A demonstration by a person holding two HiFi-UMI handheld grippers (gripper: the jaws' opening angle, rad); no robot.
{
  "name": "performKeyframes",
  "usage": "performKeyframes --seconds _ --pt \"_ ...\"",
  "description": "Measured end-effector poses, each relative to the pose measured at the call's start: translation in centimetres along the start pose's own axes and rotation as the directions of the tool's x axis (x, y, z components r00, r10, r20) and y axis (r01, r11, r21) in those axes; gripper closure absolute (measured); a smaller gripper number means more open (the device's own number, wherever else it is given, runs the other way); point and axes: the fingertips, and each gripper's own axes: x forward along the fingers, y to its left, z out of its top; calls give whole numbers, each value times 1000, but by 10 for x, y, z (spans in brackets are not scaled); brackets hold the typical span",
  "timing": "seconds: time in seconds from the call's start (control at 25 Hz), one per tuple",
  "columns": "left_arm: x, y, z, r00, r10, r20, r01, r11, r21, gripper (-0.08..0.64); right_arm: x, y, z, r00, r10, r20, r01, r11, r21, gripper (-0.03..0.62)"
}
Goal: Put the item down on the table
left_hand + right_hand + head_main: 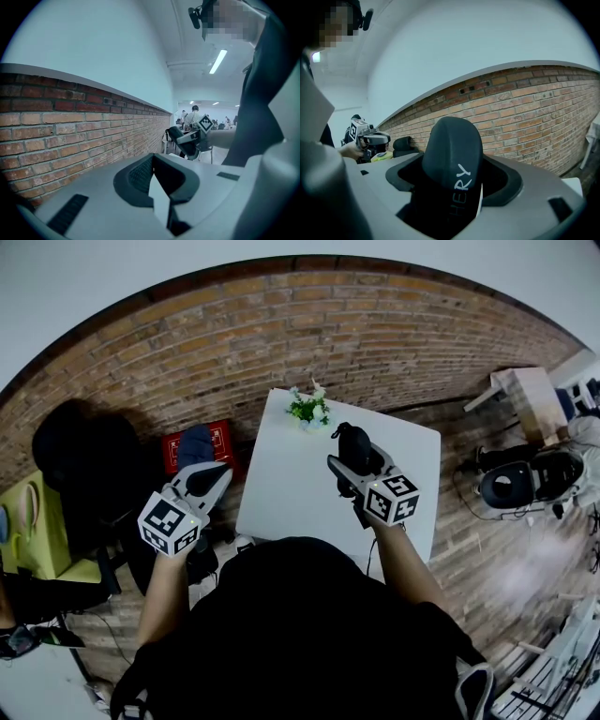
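A black rounded item with white lettering sits between the jaws of my right gripper, held above the white table. In the right gripper view the item stands upright in the right gripper, and the pads close on its sides. My left gripper hangs off the table's left edge, over the floor. In the left gripper view, the left gripper has its jaws drawn together with nothing between them. Each gripper also shows in the other's view: right gripper, left gripper.
A small potted plant stands at the table's far edge. A red box and a blue cushion lie by the brick wall. A black chair is at left, a wooden stool and a white device at right.
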Motion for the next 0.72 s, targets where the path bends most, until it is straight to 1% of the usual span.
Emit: performKeyframes --seconds 0.44,0.72 --pt "2 6 -4 1000 -8 -5 7 1000 -4 549 10 -1 -6 1000 1 -22 -1 1000 -1 215" --pt "0 17 -9 1000 5 -13 -5 1000 -13 549 27 -9 -28 996 -10 -86 11 1000 1 215"
